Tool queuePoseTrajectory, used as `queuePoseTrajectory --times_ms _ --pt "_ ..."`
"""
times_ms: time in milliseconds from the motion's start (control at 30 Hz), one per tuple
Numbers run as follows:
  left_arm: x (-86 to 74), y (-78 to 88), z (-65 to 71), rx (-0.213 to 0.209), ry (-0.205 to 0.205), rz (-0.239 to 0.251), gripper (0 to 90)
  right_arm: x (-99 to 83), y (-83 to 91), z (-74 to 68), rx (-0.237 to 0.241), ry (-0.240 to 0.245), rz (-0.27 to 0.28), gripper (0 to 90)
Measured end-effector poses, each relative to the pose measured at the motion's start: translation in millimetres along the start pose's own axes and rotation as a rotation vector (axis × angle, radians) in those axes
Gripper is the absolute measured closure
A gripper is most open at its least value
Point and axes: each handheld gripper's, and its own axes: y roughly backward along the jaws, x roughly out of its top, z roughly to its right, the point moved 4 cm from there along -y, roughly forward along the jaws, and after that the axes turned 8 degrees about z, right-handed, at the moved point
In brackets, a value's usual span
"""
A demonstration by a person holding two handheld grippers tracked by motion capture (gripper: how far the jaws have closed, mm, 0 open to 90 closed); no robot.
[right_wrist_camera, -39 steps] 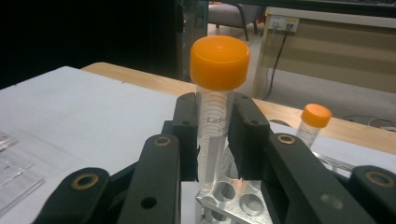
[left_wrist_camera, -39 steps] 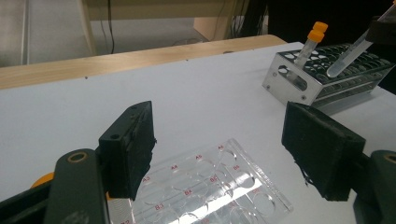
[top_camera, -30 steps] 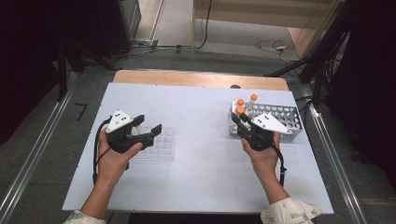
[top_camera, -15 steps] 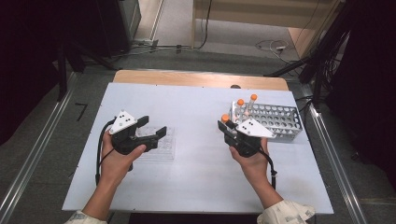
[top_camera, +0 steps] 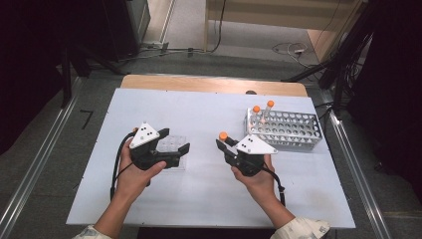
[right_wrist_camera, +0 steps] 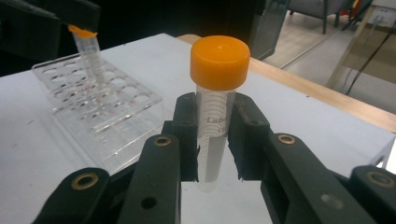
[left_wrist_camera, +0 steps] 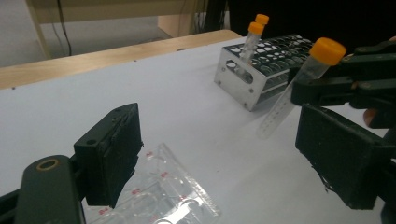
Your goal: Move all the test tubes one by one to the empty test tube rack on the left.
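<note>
The right gripper [top_camera: 225, 144] sits right of centre in the high view, its jaws clamped on a clear tube [right_wrist_camera: 212, 135] just below the tube's orange cap [right_wrist_camera: 219, 62]. In the right gripper view the tube stands upright between the two black pads, its lower end hanging free above the white table [top_camera: 209, 199]. In the left gripper view the same tube [left_wrist_camera: 289, 100] shows at the upper right, slanted, cap uppermost.

The left gripper [top_camera: 183, 151] lies left of centre in the high view. Its jaws stand wide and have just been opening; nothing is pressed between them. They hover over a clear plastic rack [left_wrist_camera: 168, 196], which lies flat on the table at the bottom of the left gripper view. In the right gripper view that clear rack [right_wrist_camera: 100, 109] is at the left, with one orange-capped tube [right_wrist_camera: 88, 53] standing in it.

A metal rack [top_camera: 286, 130] stands in the upper right of the table, near the right gripper, and holds two more orange-capped tubes [top_camera: 263, 113] at its left end.
</note>
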Motion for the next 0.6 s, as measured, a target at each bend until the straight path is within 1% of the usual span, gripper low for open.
queuePoseTrajectory --times_ms 200,333,467,600 --pt "-3.3 -5.9 18.7 -0.049 -0.023 -0.012 16.7 -6.2 -6.0 -15.3 0.045 0.016 -0.032 71.4" --pt "-4.4 -7.8 30.2 -0.081 -0.034 -0.008 22.3 -10.4 -9.6 -26.1 0.076 0.032 -0.049 71.4" --pt "-5.4 -8.4 36.2 -0.1 -0.036 0.003 29.5 -12.3 -11.9 -36.8 0.107 0.038 -0.055 71.4" --pt "-7.6 -10.5 40.0 -0.113 -0.046 0.013 33.1 -13.0 -13.2 -43.3 0.126 0.034 -0.059 71.4"
